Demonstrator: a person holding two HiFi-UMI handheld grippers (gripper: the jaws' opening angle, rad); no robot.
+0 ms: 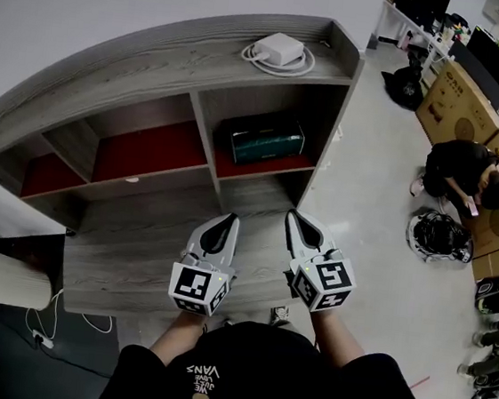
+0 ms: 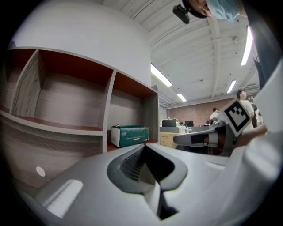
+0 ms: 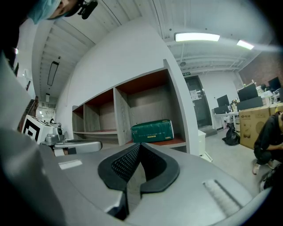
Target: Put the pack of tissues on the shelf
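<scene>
On the black shirt (image 1: 211, 379) of the one holding the tools, at the bottom of the head view, white letters spell "VANS". The smaller words under them are too tiny to read. The green pack of tissues (image 1: 268, 141) has a strip of pale print on its front, and I cannot read that either. Brown boxes (image 1: 461, 106) by the far wall have marks on them, also too small to read.

The pack of tissues lies in the right-hand box of the grey wooden shelf (image 1: 158, 59), on a red board. It is well apart from both sets of fingers, up ahead of them.

The left gripper (image 1: 225, 224) has its fingers pressed together with nothing between them. The right gripper (image 1: 296, 219) is just beside it, and its fingers are closed and empty too. Both hang over the wide lower board (image 1: 127, 252) of the shelf.

On top of the shelf sits a white charger (image 1: 278, 50) on its coiled cord. A person (image 1: 463, 174) in black crouches on the floor off to the right.
</scene>
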